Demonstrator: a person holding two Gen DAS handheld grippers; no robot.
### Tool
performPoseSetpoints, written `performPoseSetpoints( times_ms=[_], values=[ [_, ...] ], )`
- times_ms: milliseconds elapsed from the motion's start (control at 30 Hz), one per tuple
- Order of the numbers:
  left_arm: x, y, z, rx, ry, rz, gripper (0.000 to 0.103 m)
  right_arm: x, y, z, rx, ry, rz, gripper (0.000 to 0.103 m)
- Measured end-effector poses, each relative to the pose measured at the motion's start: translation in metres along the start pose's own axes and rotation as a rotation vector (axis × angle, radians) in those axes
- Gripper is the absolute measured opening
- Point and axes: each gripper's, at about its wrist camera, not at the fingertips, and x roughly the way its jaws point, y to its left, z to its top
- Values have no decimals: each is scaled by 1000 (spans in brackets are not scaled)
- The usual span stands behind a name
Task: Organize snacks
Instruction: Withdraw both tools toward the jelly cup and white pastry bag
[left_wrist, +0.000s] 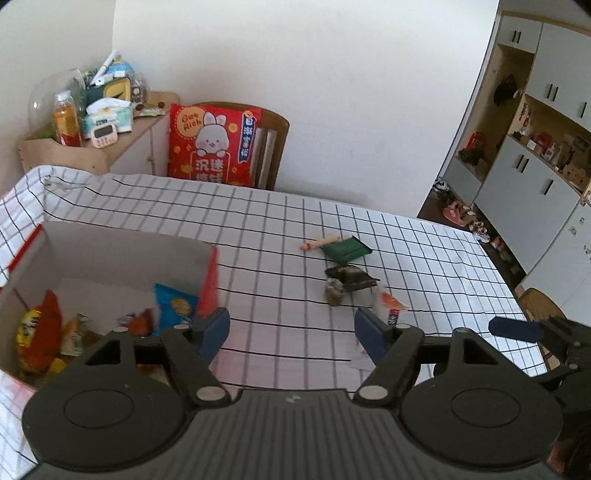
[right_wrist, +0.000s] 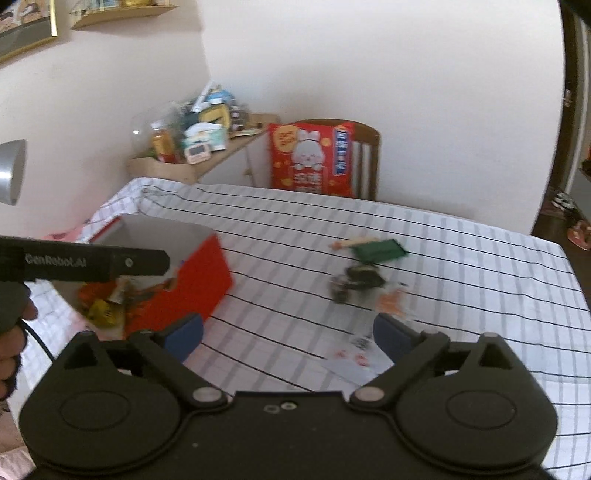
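Observation:
A red cardboard box (left_wrist: 110, 254) (right_wrist: 199, 280) stands on the checked tablecloth at the left and holds several snack packs (left_wrist: 40, 332). Loose snacks lie mid-table: a green pack (left_wrist: 345, 250) (right_wrist: 378, 251), a sausage stick (left_wrist: 319, 243) (right_wrist: 351, 243), a dark pack (left_wrist: 351, 277) (right_wrist: 364, 277), a small brown pack (left_wrist: 334, 291), an orange-white sachet (left_wrist: 391, 304) (right_wrist: 391, 304) and a flat white pack (right_wrist: 354, 362). My left gripper (left_wrist: 291, 332) is open and empty beside the box. My right gripper (right_wrist: 288, 332) is open and empty, short of the loose snacks.
A wooden chair with a red rabbit cushion (left_wrist: 212, 142) (right_wrist: 312, 158) stands behind the table. A cluttered side shelf (left_wrist: 92, 114) is at the back left. Cabinets (left_wrist: 532, 173) line the right wall. The table's right edge (left_wrist: 509, 280) drops to the floor.

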Motion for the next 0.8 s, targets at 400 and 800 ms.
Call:
performPoseSetpoints(
  times_ms=[400, 800],
  values=[
    [71, -52, 15, 0, 110, 39, 74, 31, -71, -2, 95, 68, -22, 98],
    [166, -70, 28, 17, 235, 129, 74, 90, -99, 2, 132, 178, 24, 93]
  ],
)
